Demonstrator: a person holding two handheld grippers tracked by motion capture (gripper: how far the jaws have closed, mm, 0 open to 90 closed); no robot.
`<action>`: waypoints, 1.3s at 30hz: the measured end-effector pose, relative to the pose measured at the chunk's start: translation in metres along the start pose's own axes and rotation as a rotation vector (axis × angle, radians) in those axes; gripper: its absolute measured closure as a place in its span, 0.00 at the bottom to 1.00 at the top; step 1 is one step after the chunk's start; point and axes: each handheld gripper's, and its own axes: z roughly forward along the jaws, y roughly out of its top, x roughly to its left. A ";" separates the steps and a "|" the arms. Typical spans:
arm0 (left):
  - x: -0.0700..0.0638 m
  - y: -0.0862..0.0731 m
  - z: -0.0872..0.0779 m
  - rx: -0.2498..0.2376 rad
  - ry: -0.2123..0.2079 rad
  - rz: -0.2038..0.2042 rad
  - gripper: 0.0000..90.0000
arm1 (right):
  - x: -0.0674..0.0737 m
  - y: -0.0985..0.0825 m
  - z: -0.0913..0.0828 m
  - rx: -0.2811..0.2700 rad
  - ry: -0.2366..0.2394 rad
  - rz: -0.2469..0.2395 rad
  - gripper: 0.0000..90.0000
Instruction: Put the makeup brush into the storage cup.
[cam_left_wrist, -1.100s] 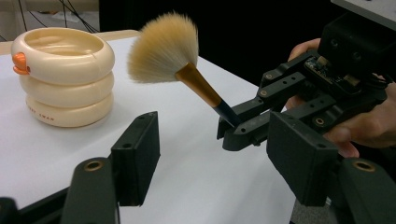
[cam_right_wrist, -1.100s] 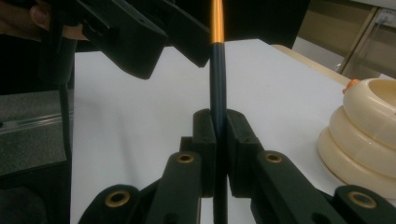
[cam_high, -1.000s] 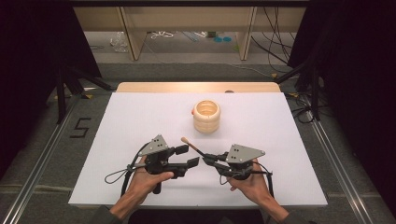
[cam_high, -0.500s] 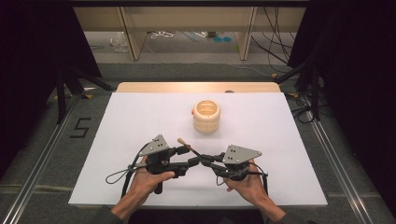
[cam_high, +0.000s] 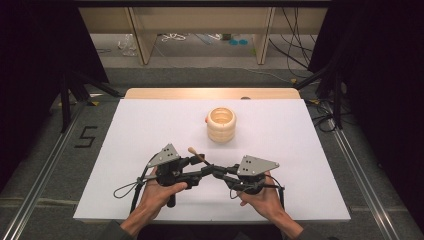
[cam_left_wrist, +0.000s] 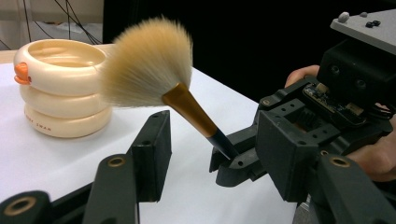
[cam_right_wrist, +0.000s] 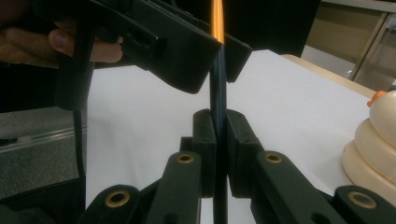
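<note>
Brush (cam_left_wrist: 154, 70) handle end hidden in clamped right gripper (cam_right_wrist: 220, 135). Left gripper (cam_left_wrist: 205, 140) jaws closing around handle, not touching. 1 brush, 1 ringed cup (cam_high: 221, 124) at 12 o'clock.

On the counter (cam_high: 300, 150), the ring-stacked holder (cam_high: 221, 124) stands at centre, toward the far edge. Nearer the person, the left gripper (cam_high: 200, 167) and right gripper (cam_high: 216, 171) meet tip to tip. The brush (cam_left_wrist: 161, 81), gripped at its handle by the right gripper, slants up between the left gripper's jaws, bristles toward the holder.
</note>
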 end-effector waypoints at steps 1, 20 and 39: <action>0.000 0.000 0.000 -0.001 0.000 0.000 0.51 | 0.000 0.000 0.000 -0.005 -0.001 0.002 0.94; 0.000 0.000 0.001 -0.007 -0.002 0.002 0.58 | 0.003 -0.001 0.005 -0.031 0.014 0.028 0.94; 0.000 0.000 0.000 -0.021 -0.006 -0.012 0.64 | 0.004 -0.002 0.005 -0.040 0.003 0.044 0.94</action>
